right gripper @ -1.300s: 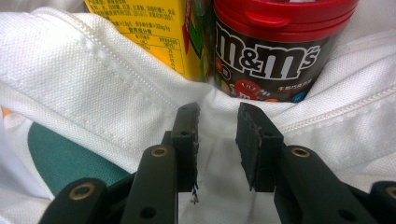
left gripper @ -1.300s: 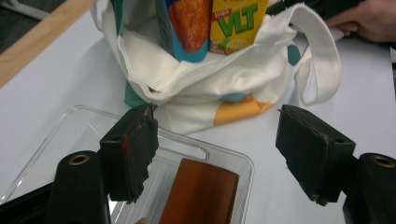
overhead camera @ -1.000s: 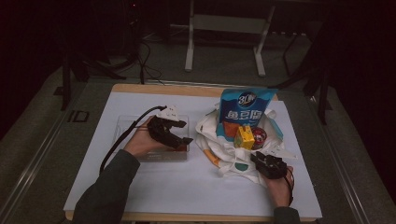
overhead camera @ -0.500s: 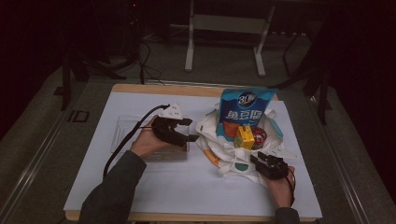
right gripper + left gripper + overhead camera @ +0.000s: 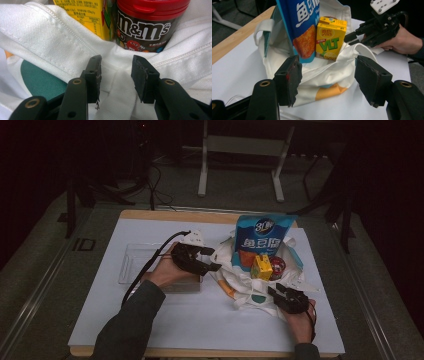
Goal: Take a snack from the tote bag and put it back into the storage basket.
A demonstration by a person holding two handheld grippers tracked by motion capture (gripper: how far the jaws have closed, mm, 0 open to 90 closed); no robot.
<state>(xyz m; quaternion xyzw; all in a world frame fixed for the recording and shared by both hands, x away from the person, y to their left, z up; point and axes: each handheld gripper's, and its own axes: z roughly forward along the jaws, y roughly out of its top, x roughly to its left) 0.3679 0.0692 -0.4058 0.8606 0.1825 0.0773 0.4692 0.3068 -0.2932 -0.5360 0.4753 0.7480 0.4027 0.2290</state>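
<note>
- Two grippers work at a white cloth bag (image 5: 245, 285) lying on the white table (image 5: 150, 330), right of a clear plastic tray (image 5: 135, 265).
- Inside the bag's mouth stand a blue snack packet (image 5: 262, 237), a yellow drink carton (image 5: 261, 266) and a red-lidded candy tub (image 5: 276, 266).
- The left gripper (image 5: 210, 260) hovers just beside the bag's left edge, pointing at it. Its jaws have just been closing a little, yet stand spread with nothing between them; in the left gripper view the bag and carton (image 5: 331, 37) lie beyond the pads.
- The right gripper (image 5: 275, 291) sits at the bag's near right edge. In the right gripper view its jaws are partly apart over a fold of the cloth (image 5: 117, 82); whether the pads pinch it cannot be told.
- The tub (image 5: 147, 22) stands just behind that fold.
</note>
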